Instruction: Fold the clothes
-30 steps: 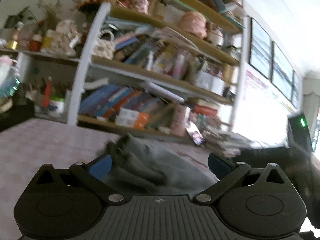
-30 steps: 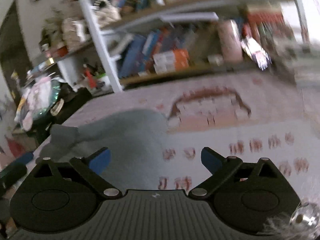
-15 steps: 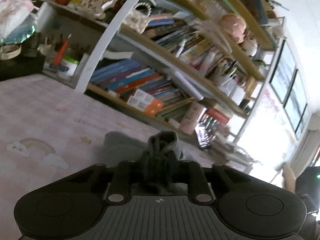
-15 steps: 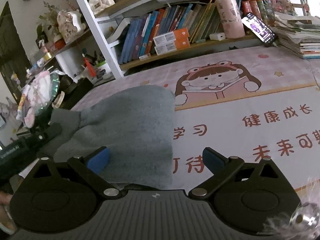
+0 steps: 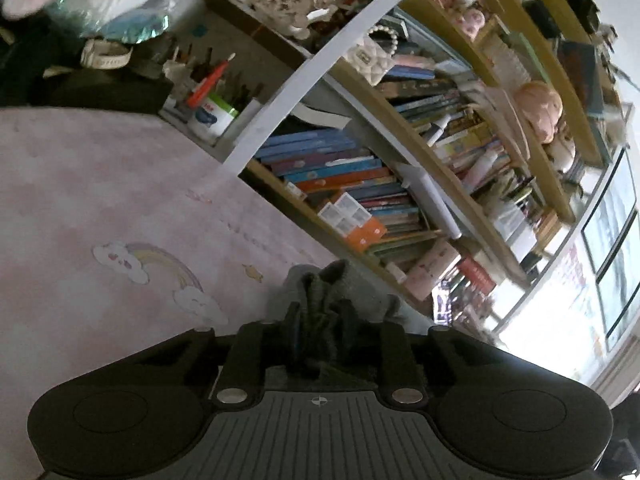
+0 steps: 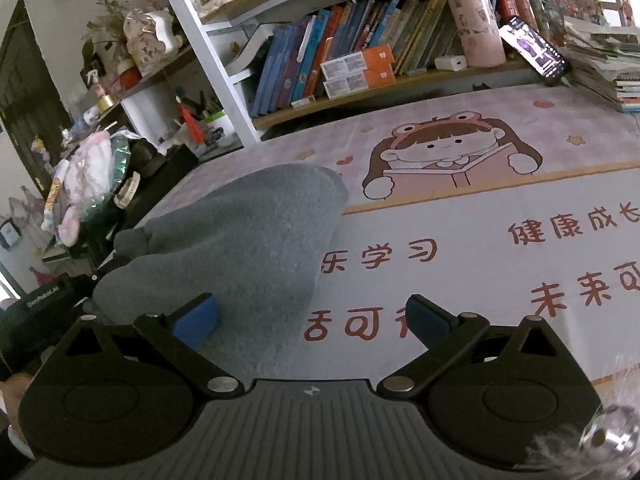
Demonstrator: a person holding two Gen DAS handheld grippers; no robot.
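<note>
A grey knit garment (image 6: 248, 248) lies on the pink printed mat (image 6: 460, 240), spread from the mat's left side toward me. My left gripper (image 5: 320, 332) is shut on a bunched edge of the grey garment (image 5: 324, 300) and holds it lifted off the mat. In the right wrist view the left gripper (image 6: 60, 296) shows at the garment's left corner. My right gripper (image 6: 312, 316) is open and empty, just above the garment's near right edge, its left pad (image 6: 196, 316) over the cloth.
A bookshelf (image 6: 360, 60) full of books lines the mat's far edge. A phone (image 6: 536, 50) leans on a paper stack at the right. Cluttered black boxes and a pen holder (image 6: 212, 128) stand at the left.
My left gripper shut on the garment's edge and lifted it, tilting upward. My right gripper moved in closer over the garment and stayed open.
</note>
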